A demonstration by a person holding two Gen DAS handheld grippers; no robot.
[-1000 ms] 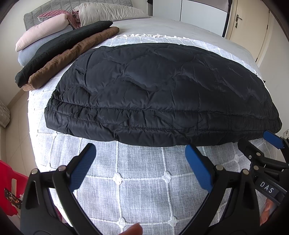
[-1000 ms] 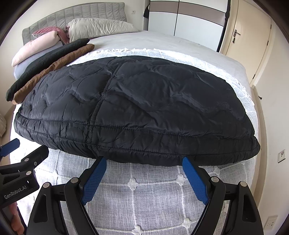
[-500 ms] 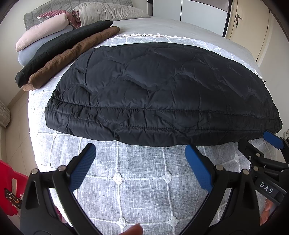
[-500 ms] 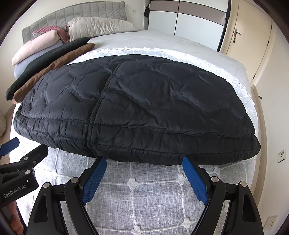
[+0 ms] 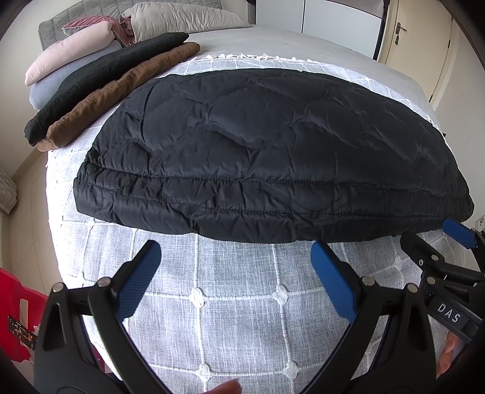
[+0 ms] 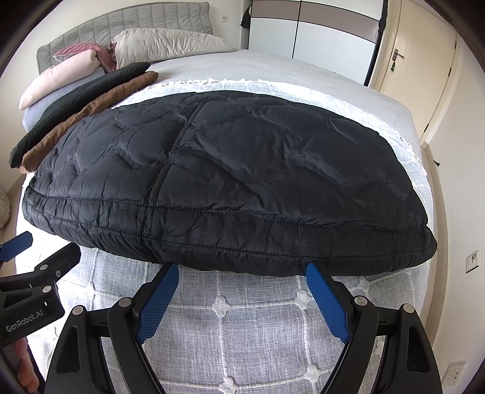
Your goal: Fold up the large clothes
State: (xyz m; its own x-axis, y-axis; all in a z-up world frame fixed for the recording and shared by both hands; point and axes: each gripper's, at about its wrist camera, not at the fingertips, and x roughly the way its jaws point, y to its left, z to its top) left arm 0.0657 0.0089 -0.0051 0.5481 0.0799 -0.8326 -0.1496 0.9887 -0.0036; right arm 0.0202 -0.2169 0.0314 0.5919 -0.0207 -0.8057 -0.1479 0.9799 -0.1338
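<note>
I am holding both tools low at the near edge of the bed, and both are standing wide apart with nothing between their blue pads. In the left wrist view, my left gripper (image 5: 235, 269) is filling the bottom of the frame, its tips hanging over the grey checked bedspread (image 5: 242, 303) just short of the garment's hem. My right gripper (image 6: 242, 282) is sitting closer in: in the right wrist view its two pad tips are reaching right to the hem, though I cannot tell whether they are touching it. Each tool is also showing in the other's camera, the right one at the lower right edge of the left view and the left one at the lower left edge of the right view.

The black quilted jacket (image 6: 227, 181) is lying flat across the bedspread, filling the middle of both frames, its stitched hem band running left to right nearest me and a vertical seam climbing away through its centre in the right view.

Beyond it, toward the upper left, a folded brown garment (image 5: 121, 91) is lying beside a folded black garment (image 5: 106, 75), the two touching along their length. Farther still, pillows (image 6: 166, 42) are resting against the grey headboard (image 6: 136, 21). At the upper right, a wardrobe (image 6: 318, 36) and a cream door (image 6: 418, 75) are closing off the room.
</note>
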